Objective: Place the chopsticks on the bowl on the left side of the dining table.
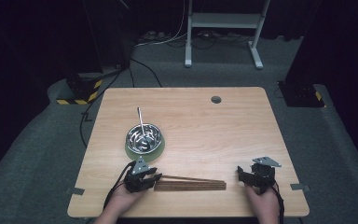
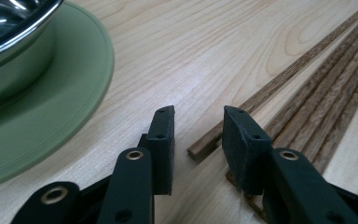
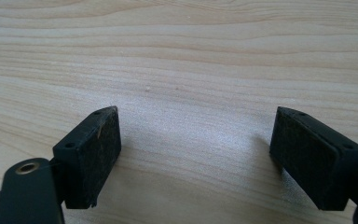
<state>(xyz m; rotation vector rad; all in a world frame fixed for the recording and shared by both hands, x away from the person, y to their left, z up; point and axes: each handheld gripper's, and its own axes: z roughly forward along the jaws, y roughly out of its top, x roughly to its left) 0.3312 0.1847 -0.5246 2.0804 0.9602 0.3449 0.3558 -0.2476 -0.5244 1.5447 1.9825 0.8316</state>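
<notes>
Step in hand: the left gripper (image 2: 198,126) is set low at the near end of a bundle of wooden chopsticks (image 1: 191,184), apparently to single one out and pick it up.
Left tongs: narrow, with the tip of one chopstick (image 2: 200,148) lying in the gap; the pads (image 2: 164,140) do not look to be pressing on it yet.
Right tongs: the right gripper (image 3: 196,154) stands wide, with nothing between its jaws, over bare table (image 3: 182,56).
Where the chopsticks lie: flat along the table's near edge, between the two hands, the right gripper just off their far end.
Bowl: a steel bowl (image 1: 144,135) on a green saucer (image 1: 161,149), a metal utensil (image 1: 140,117) leaning in it, sits just beyond the left gripper.
Next move, as I judge it: close fully on that single stick, then lift without dragging its neighbours.
High view adds: the whole layout, both hands (image 1: 261,203) and the stick bundle's length.
Left gripper view adds: which stick is between the jaws, and the saucer's rim close by.
</notes>
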